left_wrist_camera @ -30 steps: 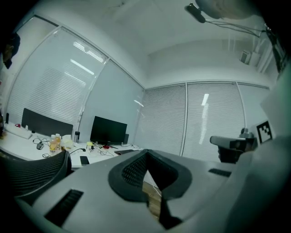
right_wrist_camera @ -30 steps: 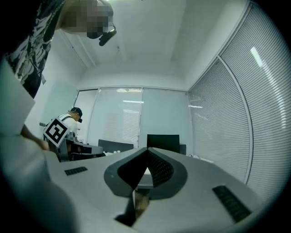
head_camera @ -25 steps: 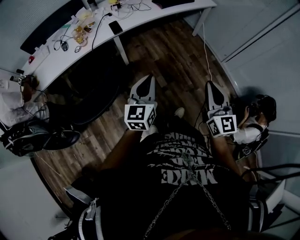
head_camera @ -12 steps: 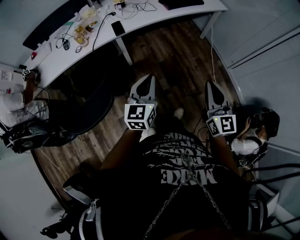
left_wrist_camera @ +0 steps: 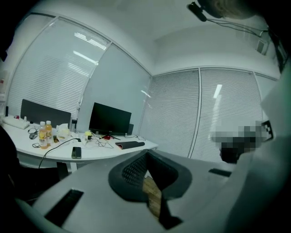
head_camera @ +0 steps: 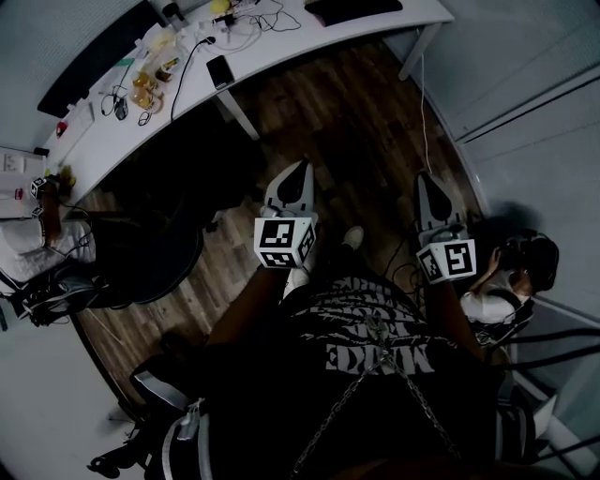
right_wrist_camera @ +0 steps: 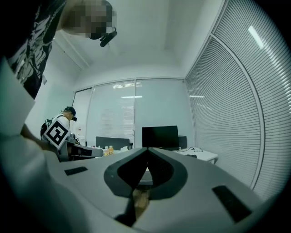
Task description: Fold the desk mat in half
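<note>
A dark mat (head_camera: 352, 9) lies on the right end of the white desk (head_camera: 281, 37), far from me; in the left gripper view the mat (left_wrist_camera: 130, 144) lies beside the monitor (left_wrist_camera: 109, 119). I stand on the wooden floor some way back from the desk. My left gripper (head_camera: 300, 169) is held out in front of my body, shut with nothing in it, and its jaws (left_wrist_camera: 146, 153) meet at the tips. My right gripper (head_camera: 424, 180) is level with it on the right, also shut and empty, its tips (right_wrist_camera: 147, 149) closed together.
On the desk lie a phone (head_camera: 220, 70), bottles (head_camera: 145, 89), cables and a long black panel (head_camera: 94, 56). A black chair (head_camera: 150, 253) stands to my left. One person (head_camera: 511, 272) is close on my right, another (head_camera: 37, 225) at the far left. Window blinds (left_wrist_camera: 218, 113) line the walls.
The head view has swung a little, so the desk sits further left in the picture. Both grippers stay shut and empty in front of me, about where they were.
</note>
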The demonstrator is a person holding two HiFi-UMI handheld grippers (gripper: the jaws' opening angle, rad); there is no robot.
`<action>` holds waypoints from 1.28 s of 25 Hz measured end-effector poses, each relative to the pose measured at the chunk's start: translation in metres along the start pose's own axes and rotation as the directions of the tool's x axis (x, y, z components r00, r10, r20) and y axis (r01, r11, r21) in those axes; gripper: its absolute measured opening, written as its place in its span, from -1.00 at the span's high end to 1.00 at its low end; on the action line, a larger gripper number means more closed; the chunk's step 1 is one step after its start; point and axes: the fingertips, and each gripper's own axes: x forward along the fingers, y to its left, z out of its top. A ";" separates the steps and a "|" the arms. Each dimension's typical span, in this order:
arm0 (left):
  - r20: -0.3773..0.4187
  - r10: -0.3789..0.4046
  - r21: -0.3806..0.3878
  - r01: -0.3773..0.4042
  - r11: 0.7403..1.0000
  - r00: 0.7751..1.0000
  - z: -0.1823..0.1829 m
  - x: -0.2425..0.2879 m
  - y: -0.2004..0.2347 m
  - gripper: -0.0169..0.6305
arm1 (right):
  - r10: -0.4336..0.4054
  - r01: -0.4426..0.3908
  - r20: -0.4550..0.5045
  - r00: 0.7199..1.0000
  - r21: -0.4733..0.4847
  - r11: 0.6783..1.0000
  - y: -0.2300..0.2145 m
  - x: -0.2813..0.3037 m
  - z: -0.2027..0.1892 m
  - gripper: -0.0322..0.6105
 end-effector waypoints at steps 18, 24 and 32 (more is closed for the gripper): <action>0.070 0.022 0.037 -0.025 0.999 0.997 0.056 0.094 -0.031 0.99 | 0.069 -0.071 0.059 0.996 0.031 0.997 -0.090 0.041 0.033 0.90; 0.094 0.046 0.049 -0.051 0.997 0.995 0.066 0.108 -0.043 0.99 | 0.111 -0.113 0.085 0.990 0.026 0.993 -0.111 0.057 0.048 0.90; 0.078 0.088 0.055 -0.093 0.994 0.993 0.066 0.113 -0.033 0.99 | 0.109 -0.114 0.074 0.991 0.071 0.991 -0.128 0.074 0.038 0.90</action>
